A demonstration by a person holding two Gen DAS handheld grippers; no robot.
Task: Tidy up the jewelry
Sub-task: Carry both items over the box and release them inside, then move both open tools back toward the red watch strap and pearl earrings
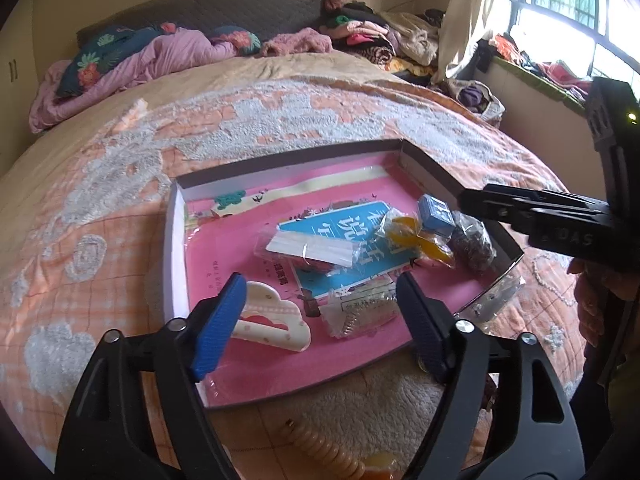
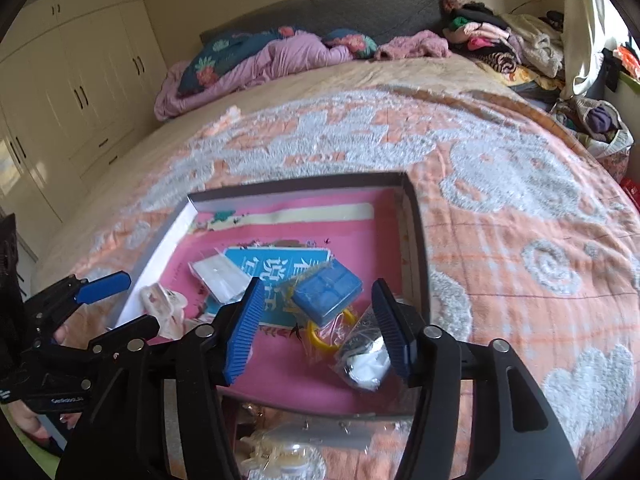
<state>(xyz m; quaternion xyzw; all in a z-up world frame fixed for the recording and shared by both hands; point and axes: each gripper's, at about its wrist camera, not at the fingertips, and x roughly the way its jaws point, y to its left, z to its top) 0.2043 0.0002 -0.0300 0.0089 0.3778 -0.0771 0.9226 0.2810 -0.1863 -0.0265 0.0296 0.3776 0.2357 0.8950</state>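
On the bed with the orange and white quilt (image 1: 120,184) lies a shallow cardboard box with a pink bottom (image 1: 256,364), and most of the jewelry seems to be inside it already. In the box I see a cream cloud-shaped hair claw with pink dots (image 1: 276,322), a small clear bag with a white card (image 1: 308,250), a clear bag with a yellow ring-shaped piece (image 1: 416,240), a small blue plastic case (image 1: 435,216), a clear bag with dark small pieces (image 1: 472,244) and a clear packet with a thin silver chain (image 1: 356,316). They lie loosely on top of each other, not in rows, so the sorting itself looks not finished. Some things are outside the box, on the quilt near its front edge: an amber spiral hair tie (image 1: 324,452) in the left wrist view, and a clear plastic hair claw (image 2: 280,460) and a flat clear packet (image 2: 320,432) in the right wrist view. I judge these are what is left to put in. The left gripper (image 1: 320,324) has its fingers spread wide above the near left part of the box, with the cream claw just beside one finger but not pinched. The right gripper (image 2: 320,332) has its fingers apart too, above the blue case and the bags, and pinches nothing. Both grippers look empty.
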